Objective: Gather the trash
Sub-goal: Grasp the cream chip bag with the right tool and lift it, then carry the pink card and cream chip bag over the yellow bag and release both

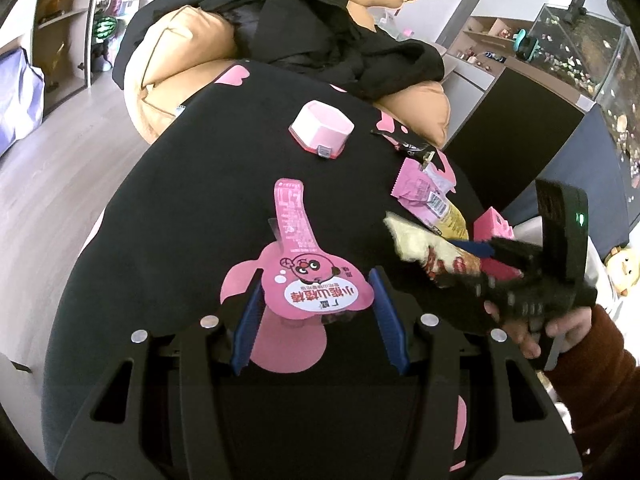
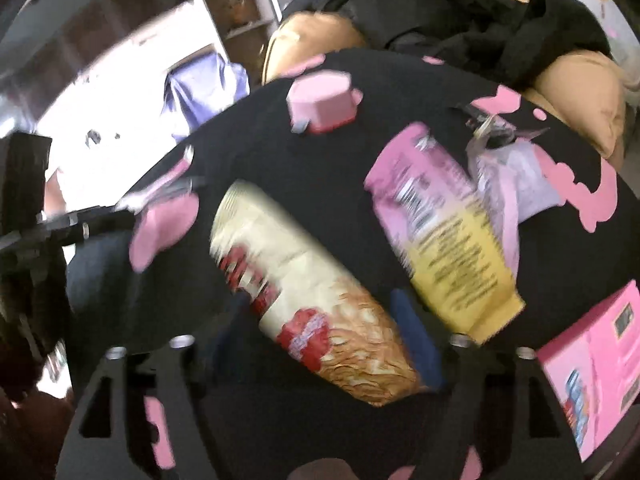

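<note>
A pink snack cup [image 1: 316,284] with its peeled cartoon lid sits between the blue pads of my left gripper [image 1: 318,308], which is shut on it. On the black cloth to the right lies a cream-and-red wrapper [image 2: 316,300] [image 1: 416,240]. My right gripper [image 2: 324,320] [image 1: 460,264] stands over it, open wide, with the wrapper between its pads. The right wrist view is blurred. A pink-and-yellow wrapper [image 2: 444,232] [image 1: 424,196] lies just beyond, partly over a pale lilac one [image 2: 516,184].
The black cloth with pink patches [image 1: 160,220] covers the round surface. On it stand a pink hexagonal box [image 1: 322,130] [image 2: 324,100], a black scrap [image 1: 412,146] and a pink carton [image 2: 600,364] [image 1: 492,224]. Tan cushions [image 1: 180,52] with black clothing lie behind. A sleeved hand [image 1: 592,360] holds the right gripper.
</note>
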Available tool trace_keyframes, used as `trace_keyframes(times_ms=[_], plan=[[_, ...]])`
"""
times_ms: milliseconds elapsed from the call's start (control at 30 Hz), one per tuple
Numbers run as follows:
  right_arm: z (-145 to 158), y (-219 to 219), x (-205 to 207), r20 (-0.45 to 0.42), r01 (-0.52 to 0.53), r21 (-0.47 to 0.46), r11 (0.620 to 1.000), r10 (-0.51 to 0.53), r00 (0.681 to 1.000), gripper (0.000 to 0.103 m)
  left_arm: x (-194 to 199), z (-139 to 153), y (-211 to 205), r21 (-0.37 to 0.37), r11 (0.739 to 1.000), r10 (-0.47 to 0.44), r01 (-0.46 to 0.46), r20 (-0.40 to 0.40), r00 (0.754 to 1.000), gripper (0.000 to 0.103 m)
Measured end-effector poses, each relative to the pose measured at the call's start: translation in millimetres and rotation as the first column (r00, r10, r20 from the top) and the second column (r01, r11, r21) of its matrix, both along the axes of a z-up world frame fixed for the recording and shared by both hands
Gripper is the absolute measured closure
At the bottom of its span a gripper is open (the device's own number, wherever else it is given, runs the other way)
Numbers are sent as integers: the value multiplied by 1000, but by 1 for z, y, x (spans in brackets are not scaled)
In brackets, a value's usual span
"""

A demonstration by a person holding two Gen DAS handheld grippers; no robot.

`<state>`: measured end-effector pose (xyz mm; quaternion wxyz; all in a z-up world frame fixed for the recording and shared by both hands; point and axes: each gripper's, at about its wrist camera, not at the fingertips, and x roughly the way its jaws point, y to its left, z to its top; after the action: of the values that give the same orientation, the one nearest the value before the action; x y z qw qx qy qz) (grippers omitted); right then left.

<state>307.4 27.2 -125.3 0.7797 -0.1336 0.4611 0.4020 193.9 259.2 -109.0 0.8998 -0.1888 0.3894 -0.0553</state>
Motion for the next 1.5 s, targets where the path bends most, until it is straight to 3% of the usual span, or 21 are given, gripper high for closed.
trace_keyframes(times_ms=[100,267,333,500,533,567,600,667,867,1133,1367,1500], plan=[[-6,11,-23,128,-14,-113,994,29,991,27,-1,1,-1,-7,1000,0,0,1,1000,54],[-7,4,-17,54,-3,-26,1000,5,999,27,-2,1,-5,2,1000,-9,9,-6,1000,54],[-1,3,-12,63,24,12,1000,-24,998,27,-2,0,-6,8,1000,-11,11,-12,1000,54],[-3,27,5,97,34,-49,998,-29,995,27,-1,-5,-10,12,1000,-14,15,-30,999,54],[-8,33,7,96,27,-73,997,-20,995,31,-1,-6,-11,15,1000,-16,16,-35,999,54],[-8,36,10,96,24,-83,996,-16,995,61,-1,-6,-12,15,1000,-16,17,-37,999,54],[-5,35,11,94,29,-89,996,-20,995,70,-1,-7,-11,14,1000,-16,16,-38,999,54],[7,28,5,106,53,-55,997,-47,993,70,-2,-7,-10,9,1000,-9,10,-36,999,54],[48,-24,-31,185,155,51,987,-162,969,70,-2,15,-19,15,1000,-16,16,37,999,54],[91,-107,-63,242,293,161,942,-325,914,70,0,66,-76,85,991,-114,100,179,977,54],[115,-171,-86,330,345,202,917,-395,857,70,3,100,-147,148,967,-239,208,245,940,54],[123,-219,-98,349,407,254,877,-476,808,70,10,107,-201,132,941,-337,313,254,907,54]])
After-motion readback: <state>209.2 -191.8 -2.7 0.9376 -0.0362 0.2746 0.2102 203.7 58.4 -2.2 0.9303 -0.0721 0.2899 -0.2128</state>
